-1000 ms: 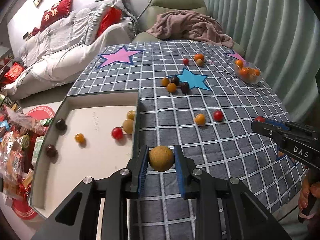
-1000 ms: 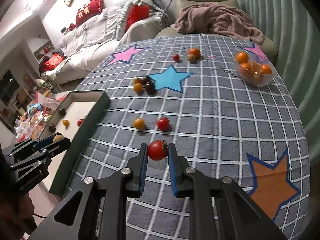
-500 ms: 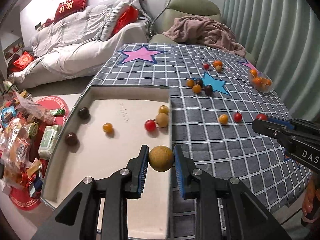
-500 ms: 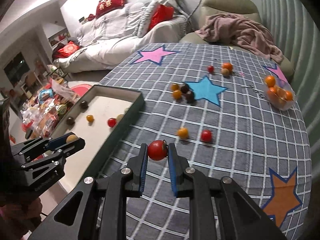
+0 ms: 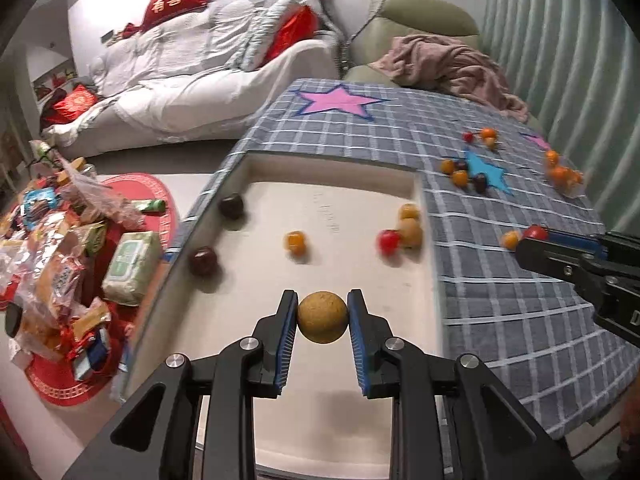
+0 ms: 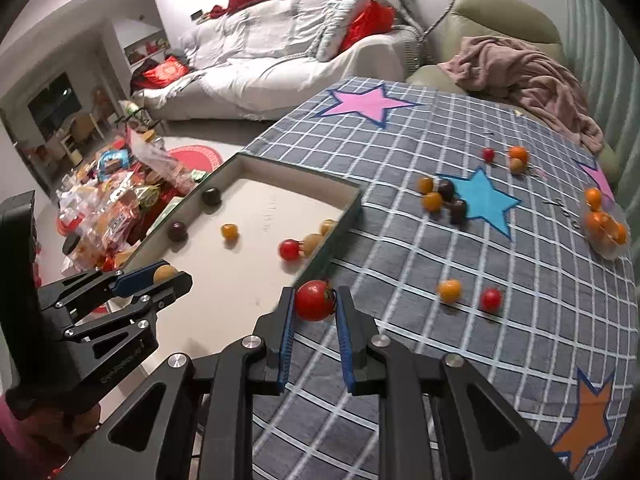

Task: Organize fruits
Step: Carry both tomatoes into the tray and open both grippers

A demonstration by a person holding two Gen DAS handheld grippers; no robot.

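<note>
My left gripper (image 5: 322, 320) is shut on a tan round fruit (image 5: 322, 317) and holds it above the near part of the white tray (image 5: 332, 168). In the tray lie several small fruits, among them a red one (image 5: 388, 240) and two dark ones (image 5: 232, 205). My right gripper (image 6: 314, 306) is shut on a red tomato (image 6: 314, 300), held over the tablecloth just right of the tray's right wall (image 6: 338, 234). Loose fruits lie on the cloth: an orange one (image 6: 449, 290), a red one (image 6: 491, 298) and a cluster by the blue star (image 6: 442, 196).
A clear bowl of orange fruits (image 6: 604, 226) stands at the table's right edge. Snack packets (image 5: 60, 248) cover the floor left of the table. A white sofa (image 5: 192, 80) and a green armchair with a pink blanket (image 5: 452, 60) stand behind the table.
Both grippers have moved left with their fruits. The left one went from over the cloth by the tray's right wall to above the tray; the right one came up to that wall.
</note>
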